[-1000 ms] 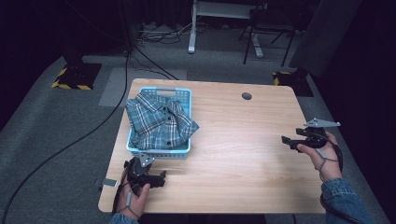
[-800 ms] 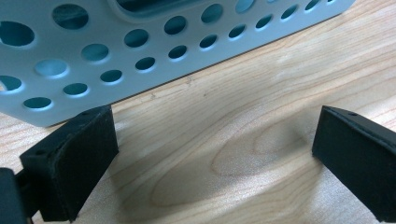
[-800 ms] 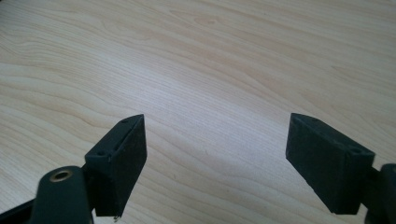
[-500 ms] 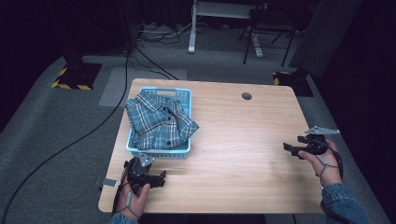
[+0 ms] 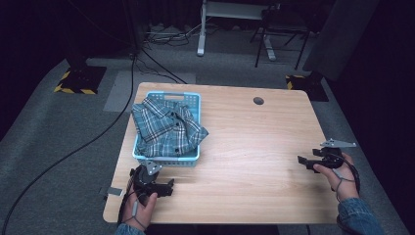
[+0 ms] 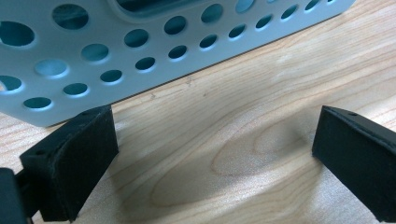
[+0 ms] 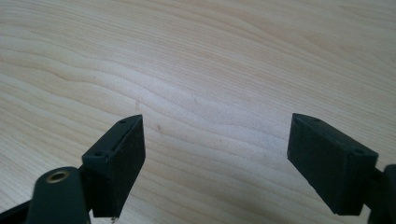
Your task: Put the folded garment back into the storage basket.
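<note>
Shirt [image 5: 169, 128] in blue plaid lay heaped in the light blue basket [image 5: 192, 100] at the left centre of the high view, spilling over its rim. Directly below it in the frame, the left gripper [image 5: 164, 185] rested on the table [image 5: 254, 147], its fingers [image 6: 74, 158] spread wide and empty, with the basket wall just ahead. The right gripper [image 5: 302, 160] sat at the far right edge, well apart, fingers [image 7: 116, 158] also wide open with nothing between them. The left hand was clearly nearer to the shirt.

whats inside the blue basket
A crumpled blue plaid shirt fills the blue basket, one edge spilling over the rim. Anything beneath it is covered.
</note>
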Action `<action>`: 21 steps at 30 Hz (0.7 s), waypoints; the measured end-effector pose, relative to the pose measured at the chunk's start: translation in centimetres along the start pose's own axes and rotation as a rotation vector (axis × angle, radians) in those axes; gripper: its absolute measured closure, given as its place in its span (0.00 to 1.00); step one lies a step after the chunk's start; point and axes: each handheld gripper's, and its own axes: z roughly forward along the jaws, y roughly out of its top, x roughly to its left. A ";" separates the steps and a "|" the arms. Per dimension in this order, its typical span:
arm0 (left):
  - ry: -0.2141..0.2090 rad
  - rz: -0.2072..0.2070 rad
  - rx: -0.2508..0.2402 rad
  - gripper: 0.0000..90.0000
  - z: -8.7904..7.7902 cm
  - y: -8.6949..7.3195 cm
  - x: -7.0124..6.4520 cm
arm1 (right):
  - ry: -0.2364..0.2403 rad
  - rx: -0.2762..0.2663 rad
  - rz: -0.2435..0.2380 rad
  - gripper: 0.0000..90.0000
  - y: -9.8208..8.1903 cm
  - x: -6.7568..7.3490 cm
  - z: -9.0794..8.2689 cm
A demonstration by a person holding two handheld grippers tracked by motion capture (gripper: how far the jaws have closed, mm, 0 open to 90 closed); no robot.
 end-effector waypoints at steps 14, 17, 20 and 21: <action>0.000 0.000 0.000 0.00 0.0 0.0 0.0 | -0.014 0.050 -0.006 0.20 -2.2 -0.1 0.6; 0.000 0.000 -0.001 0.00 0.0 0.0 0.0 | -0.008 0.051 0.002 0.20 -2.8 -0.1 0.8; 0.000 0.000 -0.001 0.00 0.0 0.0 0.0 | -0.003 0.051 -0.003 0.19 -3.3 0.0 0.9; 0.000 0.000 -0.001 0.00 0.0 0.0 0.0 | -0.004 0.043 -0.006 0.19 -3.4 0.0 0.9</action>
